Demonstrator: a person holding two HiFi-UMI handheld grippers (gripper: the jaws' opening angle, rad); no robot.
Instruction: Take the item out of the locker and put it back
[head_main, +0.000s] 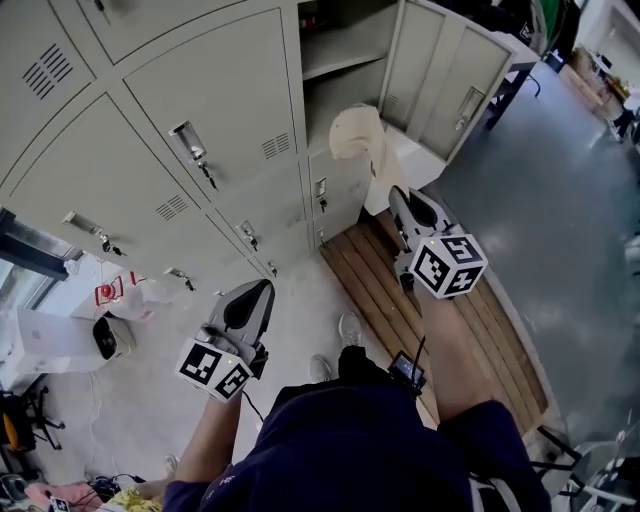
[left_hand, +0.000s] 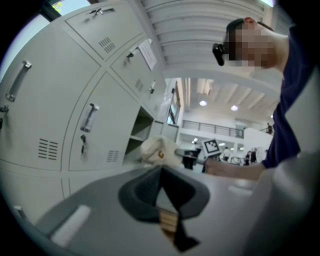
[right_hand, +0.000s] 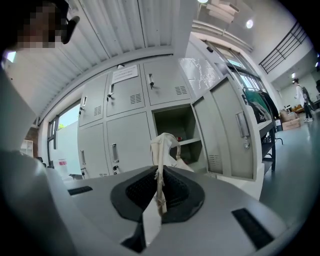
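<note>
The right gripper (right_hand: 159, 172) is pinching its jaws together on a thin strap of a cream cloth bag (right_hand: 162, 147), and the strap is running up between the pads into a loop above the tips. The bag is hanging in the air from this grip, just in front of the open locker compartment (right_hand: 175, 125) and apart from its shelf (right_hand: 192, 142) (the left gripper view is showing it from the side, out beyond the locker fronts). From the head view the right gripper (head_main: 402, 200) is reaching forward with its marker cube (head_main: 448, 265) facing up, and the bag (head_main: 355, 135) is bunching pale against the compartment's lower opening, beside the swung-open door (head_main: 440, 80). The left gripper (left_hand: 161, 172) is keeping its jaws together with nothing between them; it (head_main: 258, 292) is hovering lower and to the left, well apart from the bag (left_hand: 152, 149). A slatted wooden platform (head_main: 400, 300) is lying on the floor under the right arm, and keys (head_main: 205, 170) are dangling from the closed locker doors.
</note>
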